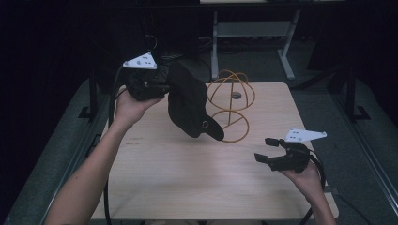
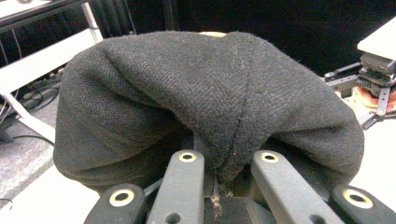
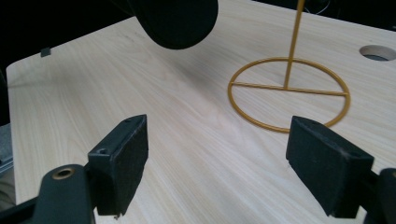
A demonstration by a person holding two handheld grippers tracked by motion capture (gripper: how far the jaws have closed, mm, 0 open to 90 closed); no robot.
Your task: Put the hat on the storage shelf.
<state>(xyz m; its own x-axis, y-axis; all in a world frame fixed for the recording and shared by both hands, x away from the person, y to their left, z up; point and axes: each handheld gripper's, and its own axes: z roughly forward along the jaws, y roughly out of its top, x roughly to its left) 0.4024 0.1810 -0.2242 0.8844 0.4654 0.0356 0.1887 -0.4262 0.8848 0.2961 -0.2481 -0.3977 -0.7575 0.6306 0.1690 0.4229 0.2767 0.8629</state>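
Grippers, two: left gripper clamps one black cap, held raised just left of one gold wire stand; right gripper, jaws wide and empty, hovers right of that stand over one table.

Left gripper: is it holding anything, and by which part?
Yes. The left gripper is shut on the black cap, its fingers pinching a fold of the cloth at a seam; the right gripper holds nothing.

The left gripper is raised above the table's far left, its jaws clamped together on dark cloth; the left forearm stretches forward. The right gripper sits low at the right, jaws spread wide with nothing between them, pointing left.
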